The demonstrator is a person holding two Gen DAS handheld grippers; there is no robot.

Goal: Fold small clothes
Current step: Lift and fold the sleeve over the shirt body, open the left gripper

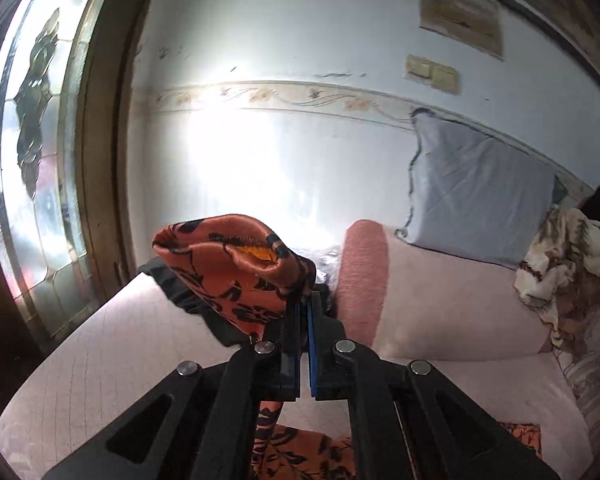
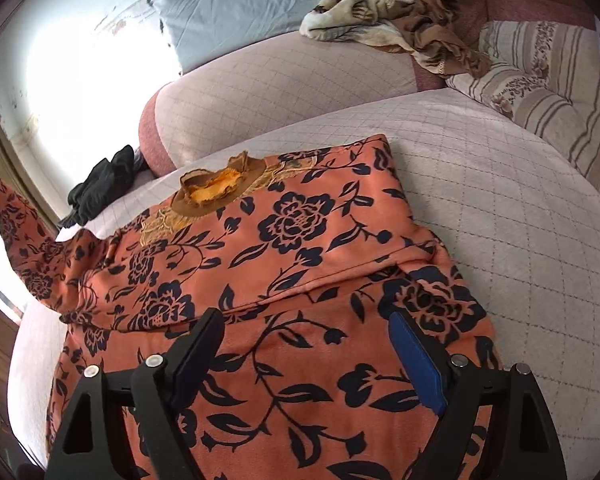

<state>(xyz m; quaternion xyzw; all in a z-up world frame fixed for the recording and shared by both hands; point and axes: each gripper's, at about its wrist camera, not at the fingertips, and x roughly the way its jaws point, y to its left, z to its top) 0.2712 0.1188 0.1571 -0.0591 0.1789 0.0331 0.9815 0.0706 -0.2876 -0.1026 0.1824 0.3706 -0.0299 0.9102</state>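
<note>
My left gripper (image 1: 304, 320) clamps the sleeve (image 1: 228, 268), probably its cuff; my right gripper (image 2: 306, 344) hangs spread over the top (image 2: 300, 240) on the bed (image 2: 500, 208).

Orange garment (image 2: 284, 280) with dark navy roses and a mustard-brown collar (image 2: 212, 192) — pale pink quilted bed cover (image 2: 500, 216), grey-blue pillow (image 2: 236, 12), striped floral cushion (image 2: 552, 92), black cloth (image 2: 100, 188).

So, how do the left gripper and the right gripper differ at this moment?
The left gripper is shut on a sleeve of the orange floral garment and holds it up in the air; the right gripper is open and holds nothing. The left one points toward the wall, while the right one looks down over the garment's body, which lies on the bed. Both have black frames and blue pads.
</note>
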